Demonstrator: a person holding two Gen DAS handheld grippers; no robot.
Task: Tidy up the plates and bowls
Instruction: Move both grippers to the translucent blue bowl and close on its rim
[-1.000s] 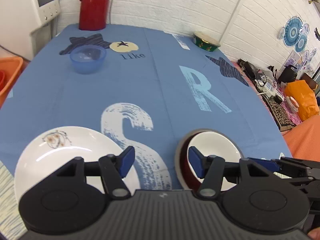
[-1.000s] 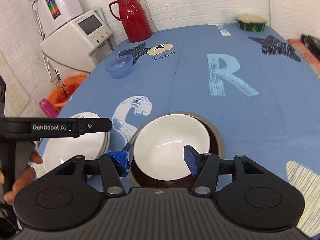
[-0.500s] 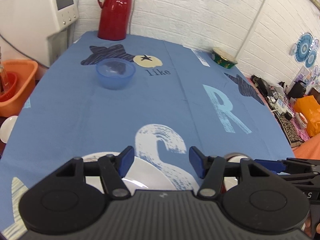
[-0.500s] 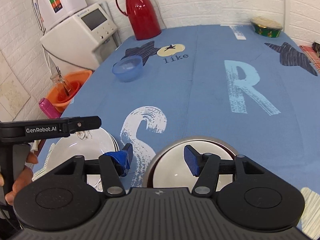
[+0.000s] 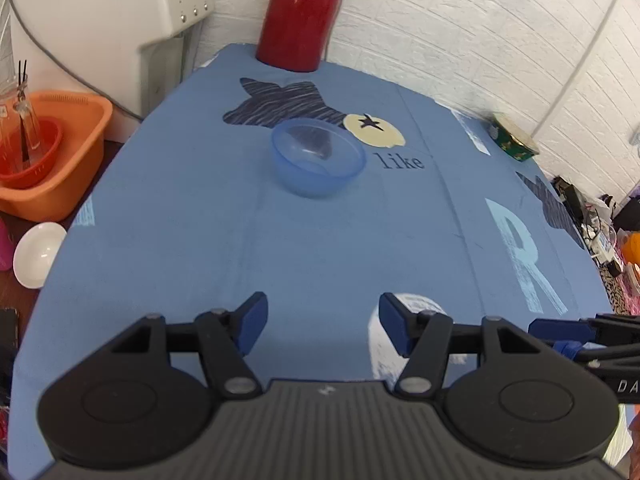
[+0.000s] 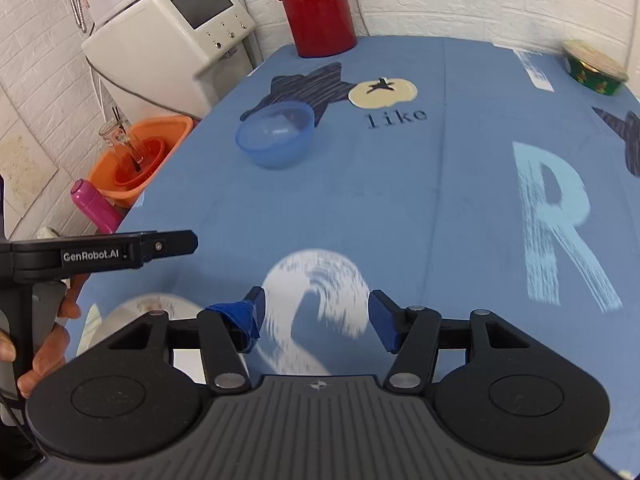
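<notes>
Translucent blue plastic bowl (image 5: 319,162) on printed tablecloth (image 5: 320,248), left hand-held gripper (image 5: 322,322) and right hand-held gripper (image 6: 316,322) spread wide, empty.

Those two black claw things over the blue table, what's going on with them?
A person holds a gripper in each hand to tidy dishes. Both the left gripper and the right gripper are open and hold nothing. A blue bowl sits alone farther up the tablecloth, apart from both. A white plate lies near the table's close edge, mostly hidden under the right gripper.
</notes>
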